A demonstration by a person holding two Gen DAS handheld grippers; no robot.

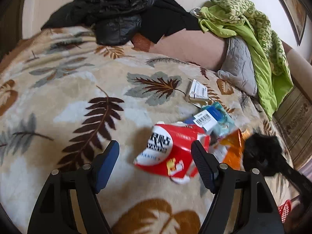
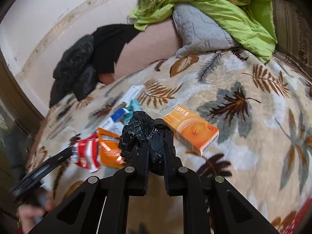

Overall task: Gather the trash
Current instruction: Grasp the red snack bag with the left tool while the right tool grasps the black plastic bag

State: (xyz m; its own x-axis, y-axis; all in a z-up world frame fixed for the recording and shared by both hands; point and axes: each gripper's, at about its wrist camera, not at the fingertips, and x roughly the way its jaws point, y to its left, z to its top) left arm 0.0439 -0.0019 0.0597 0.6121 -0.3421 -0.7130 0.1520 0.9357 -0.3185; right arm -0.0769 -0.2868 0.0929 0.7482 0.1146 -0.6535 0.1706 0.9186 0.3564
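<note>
Trash pickup on bed [image 1: 58,101] w/ leaf blanket.
Left hand-held gripper [image 1: 156,156] spread wide round red wrapper [image 1: 167,152]; right hand-held gripper [image 2: 156,136] pinching black bag [image 2: 140,130] (orange box [image 2: 192,130] at 3 o'clock).

soft, even daylight in both views, bright enough; i can't tell where it comes from. the pale wall [image 1: 39,5] washes out near the top edge of the left view. shadows are faint: a weak one under the red wrapper [image 1: 167,152] on the blanket [image 1: 78,78]. motion blur smears that wrapper's print in the left view, and the lower left of the right view, where the orange pouch [image 2: 109,150] is streaked. the orange box [image 2: 192,129] reads sharper. heavy fisheye bending curves the wall line, with dark vignette in all corners. the black bag [image 2: 145,134] shows small glossy highlights.
</note>
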